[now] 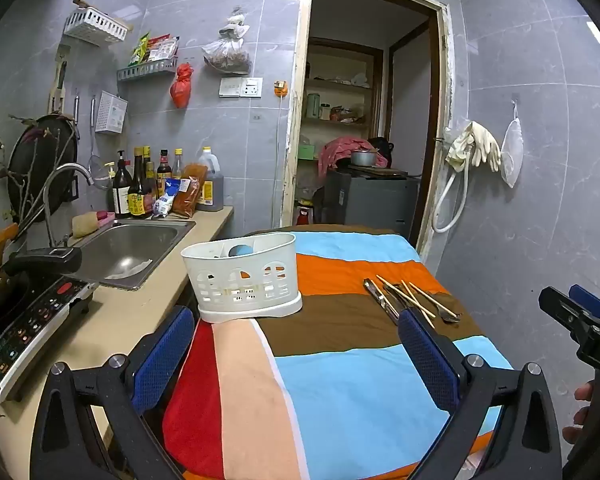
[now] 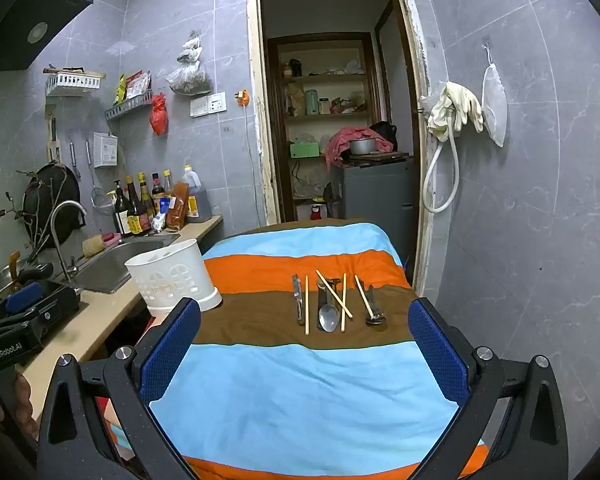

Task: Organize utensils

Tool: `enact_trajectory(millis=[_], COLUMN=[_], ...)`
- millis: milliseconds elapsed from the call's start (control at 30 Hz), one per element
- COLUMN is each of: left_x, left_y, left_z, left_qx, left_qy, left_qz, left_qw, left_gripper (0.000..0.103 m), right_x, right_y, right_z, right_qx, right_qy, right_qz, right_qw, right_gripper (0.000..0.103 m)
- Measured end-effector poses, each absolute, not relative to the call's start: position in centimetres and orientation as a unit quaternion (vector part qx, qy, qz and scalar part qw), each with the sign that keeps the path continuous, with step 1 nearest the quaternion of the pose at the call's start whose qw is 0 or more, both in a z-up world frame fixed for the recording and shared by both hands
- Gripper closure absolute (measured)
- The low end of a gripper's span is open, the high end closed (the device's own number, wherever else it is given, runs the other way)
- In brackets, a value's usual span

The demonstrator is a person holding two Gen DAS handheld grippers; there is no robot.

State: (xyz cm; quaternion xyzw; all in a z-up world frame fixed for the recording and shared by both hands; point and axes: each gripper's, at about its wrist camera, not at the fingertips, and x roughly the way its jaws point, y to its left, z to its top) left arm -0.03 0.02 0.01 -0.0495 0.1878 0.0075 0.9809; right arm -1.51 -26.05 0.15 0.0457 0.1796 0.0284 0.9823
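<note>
A white plastic utensil caddy (image 1: 242, 276) stands on the striped cloth at the table's left edge; it also shows in the right wrist view (image 2: 174, 278). Loose utensils lie in a row on the brown stripe: a knife (image 2: 298, 300), a spoon (image 2: 328, 312), a fork (image 2: 374, 308) and several wooden chopsticks (image 2: 334, 294). In the left wrist view the utensils (image 1: 410, 298) lie to the right of the caddy. My left gripper (image 1: 296, 336) is open and empty, near the caddy. My right gripper (image 2: 304, 328) is open and empty, just short of the utensils.
The table carries a blue, orange and brown striped cloth (image 2: 300, 392). A counter at the left holds a steel sink (image 1: 128, 250), an induction cooker (image 1: 28, 320) with a pan, and sauce bottles (image 1: 140, 188). A doorway (image 2: 336, 128) is behind the table.
</note>
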Motion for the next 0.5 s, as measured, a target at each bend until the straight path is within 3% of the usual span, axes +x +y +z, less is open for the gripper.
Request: enact_trajectory(millis=[500], left_x=[-0.08], left_y=[-0.36], left_z=[0.19], left_qx=[-0.052], left_qy=[0.194], left_qz=[0.004], left_qw=[0.98], left_gripper=[0.0], right_x=[-1.68], right_y=[-26.34], right_z=[0.17], right_qx=[0.05], right_qy=[0.18], right_qz=[0.031], right_qw=[0.982], right_gripper=[0.001])
